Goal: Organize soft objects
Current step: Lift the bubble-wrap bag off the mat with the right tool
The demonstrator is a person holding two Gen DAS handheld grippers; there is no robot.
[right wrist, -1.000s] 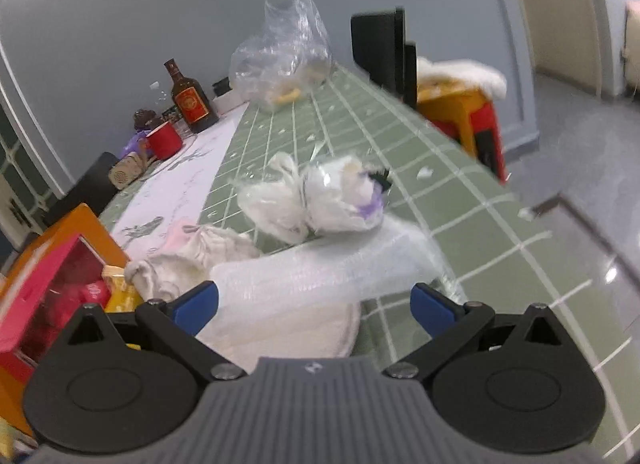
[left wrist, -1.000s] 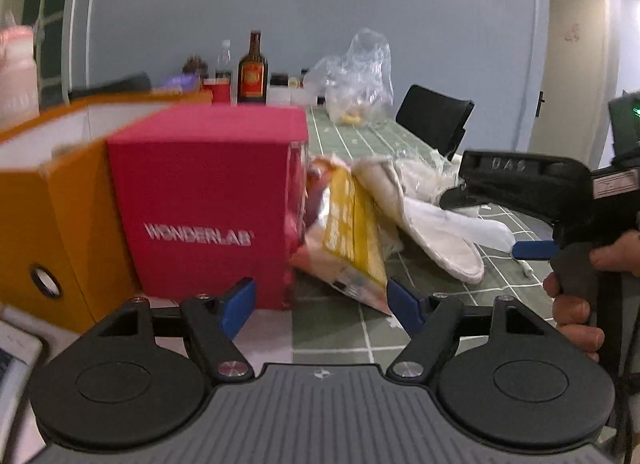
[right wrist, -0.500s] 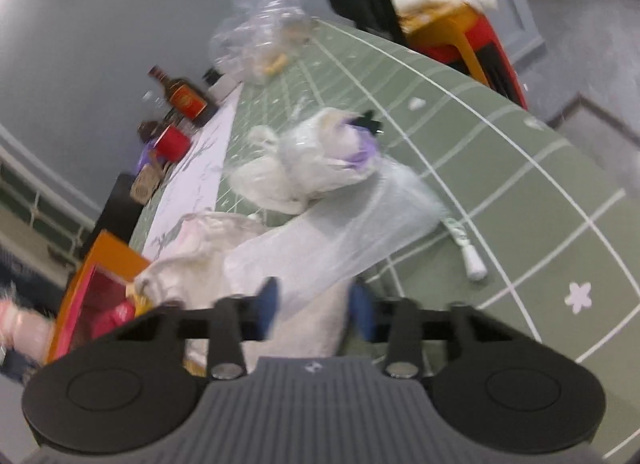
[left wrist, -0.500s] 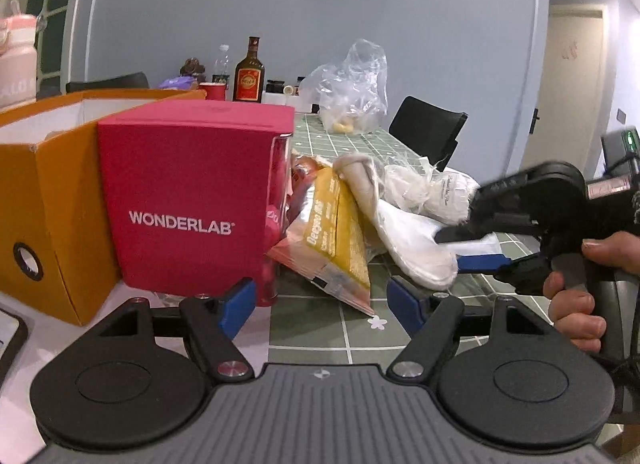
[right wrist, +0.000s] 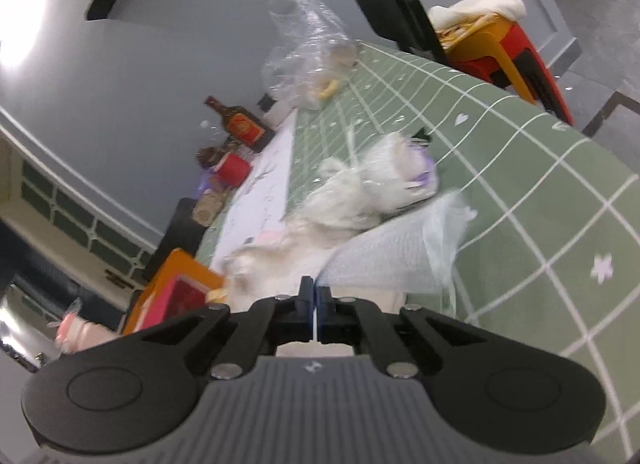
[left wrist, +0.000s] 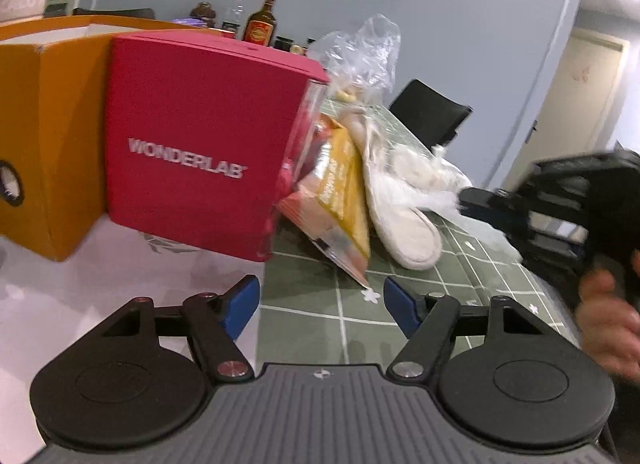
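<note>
Right wrist view: my right claw [right wrist: 316, 304] is pinched shut on the near edge of the mesh bag [right wrist: 384, 256], which lies on the green desk [right wrist: 560, 167] beside the white slippers [left wrist: 404, 203]. Bag looks light, limp, likely to snag; a corner grip suits. Left claw [left wrist: 320, 306] gapes, empty.
</note>
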